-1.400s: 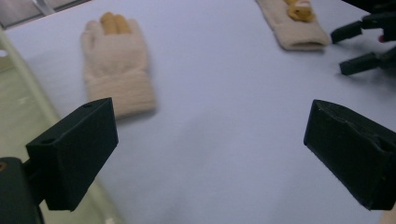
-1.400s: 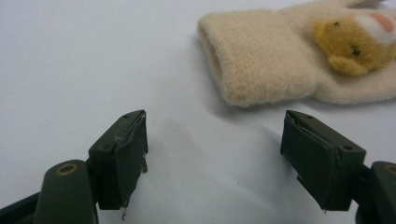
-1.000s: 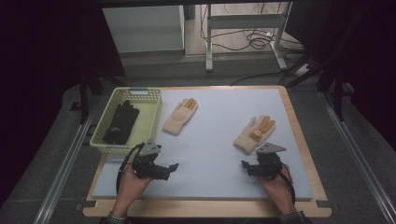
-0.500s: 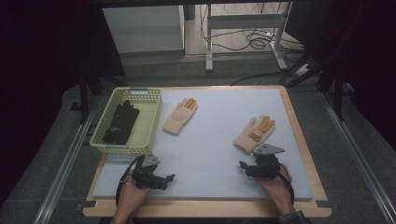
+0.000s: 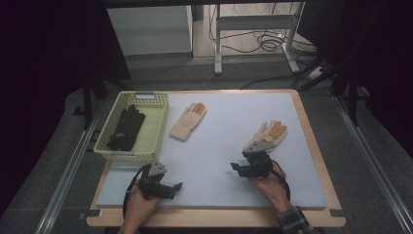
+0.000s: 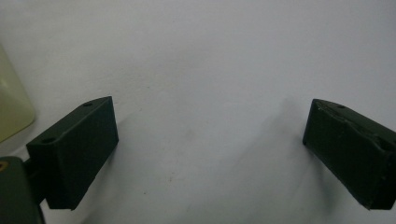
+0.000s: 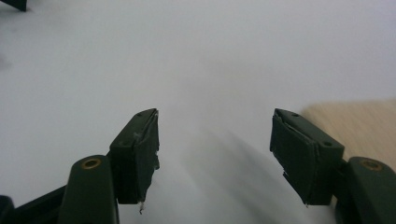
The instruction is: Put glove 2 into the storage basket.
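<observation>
Risk-wise, going left to right across the table: the yellow basket (image 5: 157,127) at the left edge already holds a dark glove (image 5: 125,127), and it looks light enough that a careless drop or a bumped rim could shove it off its spot. The left gripper (image 5: 176,186) rests low near the front edge, just below the basket's near corner, jaws spread wide with nothing but bare mat (image 6: 201,70) between them; in the left gripper view the basket's corner (image 6: 11,109) sits right beside its jaw, so a quick swing toward that side would probably clip it. Next over, a tan glove (image 5: 188,121) with orange fingertips lies flat just beside the basket, nobody near it, no real worry there yet. Then the right gripper (image 5: 235,167), pointing out over open mat, jaws parted and holding nothing, though they've just been closing a bit. The second tan glove (image 5: 266,136) lies right behind it, close to the gripper's body rather than in front of the jaws. My guess is that's the one being lined up, and the trouble is the angle: the right gripper view shows plain mat and a strip of wooden table edge (image 7: 355,112), no glove. Closing from here grabs air, or pinches one thin layer of knit so the glove slips out on the lift, or drags it toward the table's right edge.
</observation>
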Action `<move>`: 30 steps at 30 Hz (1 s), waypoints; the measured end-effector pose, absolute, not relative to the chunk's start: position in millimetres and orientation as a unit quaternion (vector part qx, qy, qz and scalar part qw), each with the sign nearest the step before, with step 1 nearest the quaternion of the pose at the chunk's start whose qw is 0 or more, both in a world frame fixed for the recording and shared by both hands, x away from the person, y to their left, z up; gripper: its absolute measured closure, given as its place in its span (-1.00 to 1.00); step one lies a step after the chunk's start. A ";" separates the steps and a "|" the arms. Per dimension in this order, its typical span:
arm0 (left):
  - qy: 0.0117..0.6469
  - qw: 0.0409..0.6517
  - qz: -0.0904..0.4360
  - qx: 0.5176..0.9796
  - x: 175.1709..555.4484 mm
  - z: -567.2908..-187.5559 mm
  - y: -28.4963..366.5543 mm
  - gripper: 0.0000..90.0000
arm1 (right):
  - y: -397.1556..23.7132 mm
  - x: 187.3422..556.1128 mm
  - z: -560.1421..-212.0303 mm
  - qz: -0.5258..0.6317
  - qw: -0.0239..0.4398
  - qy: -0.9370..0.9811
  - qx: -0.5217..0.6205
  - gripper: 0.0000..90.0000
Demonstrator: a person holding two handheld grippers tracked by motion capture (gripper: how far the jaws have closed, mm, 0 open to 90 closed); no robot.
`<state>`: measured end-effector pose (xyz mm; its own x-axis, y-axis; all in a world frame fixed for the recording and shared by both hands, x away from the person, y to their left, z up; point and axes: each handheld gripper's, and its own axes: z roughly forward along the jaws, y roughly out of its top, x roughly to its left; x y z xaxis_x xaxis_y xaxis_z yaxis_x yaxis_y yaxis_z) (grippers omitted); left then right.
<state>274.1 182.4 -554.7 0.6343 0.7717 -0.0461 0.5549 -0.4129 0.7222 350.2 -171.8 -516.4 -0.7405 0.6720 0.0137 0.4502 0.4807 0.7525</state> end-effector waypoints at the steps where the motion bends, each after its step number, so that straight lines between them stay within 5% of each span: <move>1: 0.401 0.365 0.149 0.827 274.1 -554.7 182.4 -0.92 | -168.9 353.4 -515.7 0.387 0.141 0.849 0.330 -0.28; 21: 0.388 0.350 0.134 0.842 282.3 -551.9 182.4 -0.97 | -112.2 397.9 -513.5 0.371 0.139 0.874 0.282 -0.26; 30: 0.389 0.352 0.138 0.840 281.5 -552.4 182.6 -0.97 | -84.7 421.5 -514.9 0.380 0.125 0.872 0.281 0.11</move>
